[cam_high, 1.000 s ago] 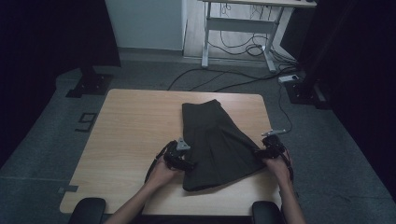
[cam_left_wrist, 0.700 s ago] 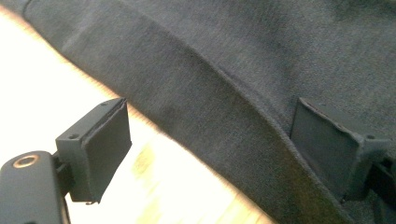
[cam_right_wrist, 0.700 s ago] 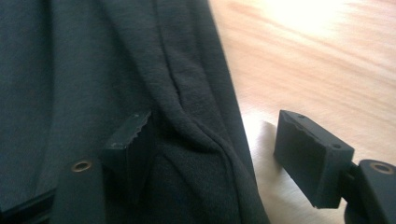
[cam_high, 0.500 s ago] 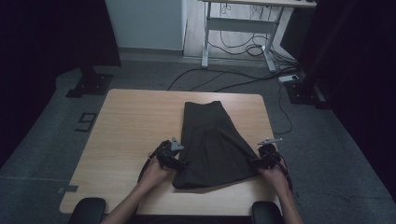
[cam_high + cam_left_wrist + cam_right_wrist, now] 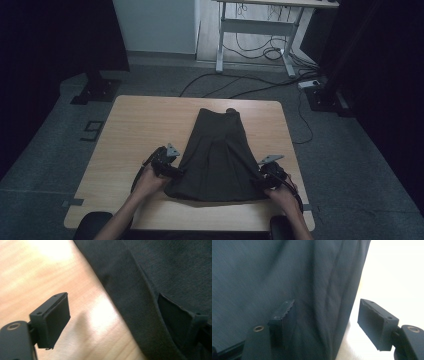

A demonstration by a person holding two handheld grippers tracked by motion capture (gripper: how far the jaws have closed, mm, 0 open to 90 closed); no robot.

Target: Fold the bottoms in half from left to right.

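Observation:
A dark green skirt-like garment [image 5: 217, 152] lies flat on the wooden table [image 5: 140, 130], narrow end far, wide hem near me. My left gripper [image 5: 167, 167] is open at the hem's left corner; in the left gripper view one jaw rests over the bare wood and the other over the cloth [image 5: 155, 277], with the folded edge between them. My right gripper [image 5: 265, 177] is open at the hem's right corner; its own view has the garment's edge [image 5: 322, 290] running between the spread jaws, one jaw over the fabric and one over the table.
A white desk frame [image 5: 255, 35] with cables [image 5: 240, 87] on the floor stands beyond the table. Black stand bases [image 5: 95, 90] sit at the far left and far right [image 5: 325, 97]. Bare wood lies left of the garment.
Both hands have pulled back toward the near edge and spread apart, and the garment's hem now lies wider and flatter. The grippers now stand open at its corners.

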